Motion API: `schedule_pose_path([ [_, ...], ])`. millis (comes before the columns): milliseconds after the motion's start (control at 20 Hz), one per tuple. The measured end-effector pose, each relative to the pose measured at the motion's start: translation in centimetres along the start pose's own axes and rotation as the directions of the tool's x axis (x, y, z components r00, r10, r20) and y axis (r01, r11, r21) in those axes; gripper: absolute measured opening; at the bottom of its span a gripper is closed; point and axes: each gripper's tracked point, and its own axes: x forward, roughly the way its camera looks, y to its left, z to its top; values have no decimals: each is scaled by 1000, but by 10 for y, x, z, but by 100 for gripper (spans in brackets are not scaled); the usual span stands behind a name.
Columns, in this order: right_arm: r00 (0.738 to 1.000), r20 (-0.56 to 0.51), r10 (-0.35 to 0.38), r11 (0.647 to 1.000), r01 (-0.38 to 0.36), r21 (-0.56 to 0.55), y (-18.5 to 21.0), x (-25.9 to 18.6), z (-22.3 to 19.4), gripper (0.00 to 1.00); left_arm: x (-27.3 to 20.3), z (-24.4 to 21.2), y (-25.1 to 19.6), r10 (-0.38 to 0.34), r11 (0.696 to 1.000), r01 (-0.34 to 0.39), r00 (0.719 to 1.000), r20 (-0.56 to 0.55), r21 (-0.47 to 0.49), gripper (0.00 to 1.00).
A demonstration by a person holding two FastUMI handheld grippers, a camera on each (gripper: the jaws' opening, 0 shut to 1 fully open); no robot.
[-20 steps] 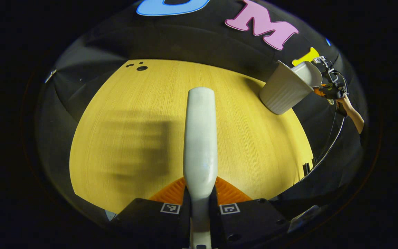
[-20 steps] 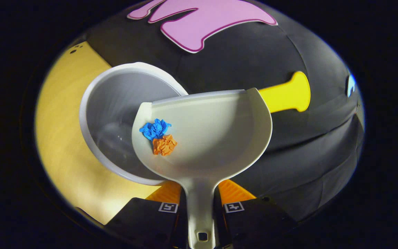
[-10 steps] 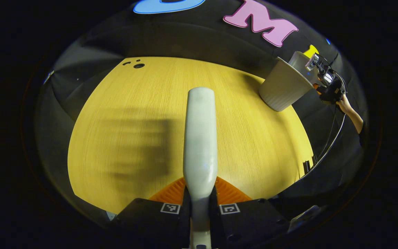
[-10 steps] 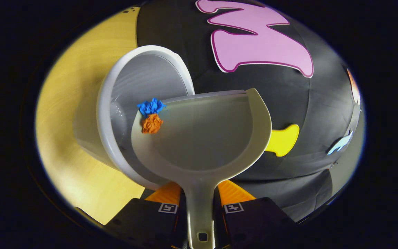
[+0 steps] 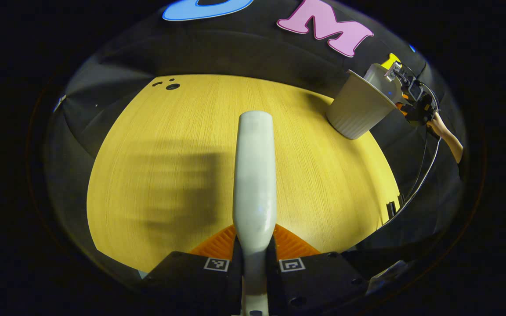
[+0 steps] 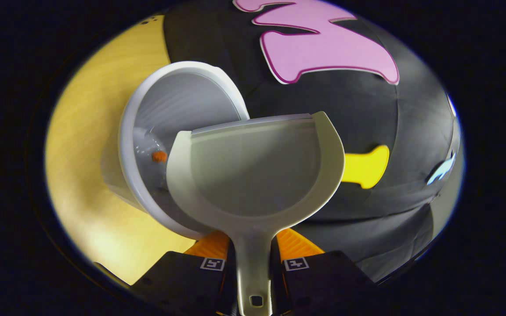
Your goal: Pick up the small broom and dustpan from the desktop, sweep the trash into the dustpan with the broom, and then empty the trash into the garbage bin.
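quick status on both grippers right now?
Left gripper: shut on the broom, held over the desktop.
Right gripper: shut on the dustpan, tipped at the garbage bin.

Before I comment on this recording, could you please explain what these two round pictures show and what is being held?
No robot is involved: a person holds a two-finger gripper in each hand, and a fisheye camera rides on each, looking along its fingers.

In the left gripper view, the left gripper is shut on the broom, which is held above the wooden desktop. Far off to the right stands the garbage bin, with the person's hand holding the other gripper beside it.

In the right gripper view, the right gripper is shut on the handle of the dustpan, tipped over the bin's mouth. The pan looks empty, and an orange scrap shows inside the bin.
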Motion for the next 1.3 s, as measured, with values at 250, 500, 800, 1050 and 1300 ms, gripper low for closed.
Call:
schedule_pose_path([
  [250,996,-7,87,958,-82,276,-13,-9,5,34,-4,10,-5,-1,1000,0,999,44,8,27],
  [500,993,35,116,861,-118,494,-28,-19,19,34,-10,10,-9,-6,1000,6,997,78,3,27],
  [800,974,140,180,707,-227,670,-27,-27,35,34,-20,5,-13,-1,999,-4,988,152,33,25],
  [1050,935,282,214,629,-353,692,-37,-43,55,31,-21,-6,-13,-1,1000,-1,986,166,14,25],
  [1300,867,386,316,545,-499,674,-21,-38,62,33,-19,-14,-12,18,1000,-21,985,171,20,27],
])
